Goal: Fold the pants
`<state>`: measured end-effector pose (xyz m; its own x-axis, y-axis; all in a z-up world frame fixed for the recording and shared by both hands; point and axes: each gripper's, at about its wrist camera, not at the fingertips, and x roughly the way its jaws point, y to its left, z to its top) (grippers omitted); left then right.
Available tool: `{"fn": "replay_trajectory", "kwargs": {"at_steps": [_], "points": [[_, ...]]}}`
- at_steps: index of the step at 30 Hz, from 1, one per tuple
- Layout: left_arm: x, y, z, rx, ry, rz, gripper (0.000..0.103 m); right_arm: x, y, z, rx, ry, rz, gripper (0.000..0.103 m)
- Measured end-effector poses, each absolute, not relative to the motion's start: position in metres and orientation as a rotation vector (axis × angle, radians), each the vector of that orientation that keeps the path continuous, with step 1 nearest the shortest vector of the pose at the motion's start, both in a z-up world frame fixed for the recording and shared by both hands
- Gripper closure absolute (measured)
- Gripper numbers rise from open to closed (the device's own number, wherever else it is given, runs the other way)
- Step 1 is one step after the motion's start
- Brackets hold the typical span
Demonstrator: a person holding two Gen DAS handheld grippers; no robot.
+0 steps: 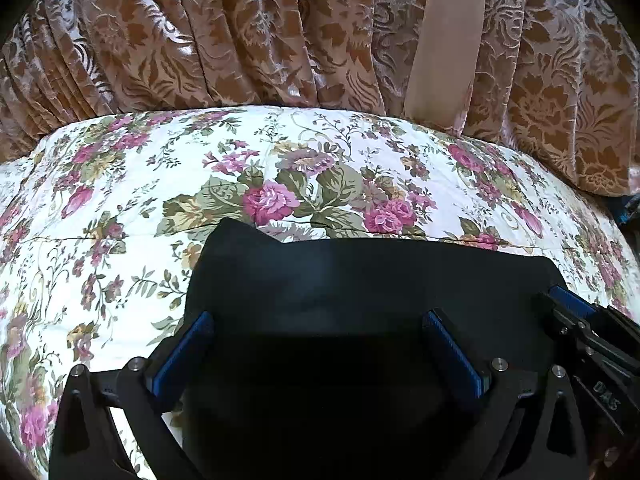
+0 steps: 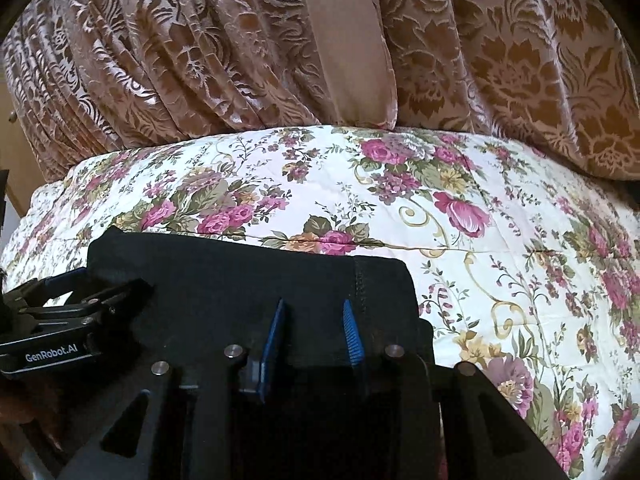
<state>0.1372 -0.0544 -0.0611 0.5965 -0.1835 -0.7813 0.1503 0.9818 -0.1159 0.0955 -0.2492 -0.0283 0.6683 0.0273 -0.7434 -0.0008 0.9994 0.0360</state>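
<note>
Black pants (image 1: 360,280) lie folded on the floral bedspread (image 1: 120,208). Left gripper (image 1: 320,344) spread wide, holding nothing. Right gripper (image 2: 314,332) narrow over the seam edge, prob pinching cloth, can't tell tbh. Fabric's soft n floppy, grab corners/edges.

Near part of black pants (image 1: 360,288) hidden beneath claws, cut off by bottom edge

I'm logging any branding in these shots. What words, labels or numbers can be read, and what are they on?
"GenRobot.AI": white letters on the black body of the left gripper, seen in the right wrist view.
"DAS": raised letters on the black body of the right gripper, seen in the left wrist view; a partial and uncertain reading.
No text on the pants, bedspread or curtain.
</note>
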Motion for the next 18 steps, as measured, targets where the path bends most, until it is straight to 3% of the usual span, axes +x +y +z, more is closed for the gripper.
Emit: {"fn": "replay_trajectory", "kwargs": {"at_steps": [18], "points": [[0.068,-0.023,-0.052,-0.179,0.858,-0.208,0.002,0.034,-0.247,-0.011,0.061,0.820,0.020,0.072]]}}
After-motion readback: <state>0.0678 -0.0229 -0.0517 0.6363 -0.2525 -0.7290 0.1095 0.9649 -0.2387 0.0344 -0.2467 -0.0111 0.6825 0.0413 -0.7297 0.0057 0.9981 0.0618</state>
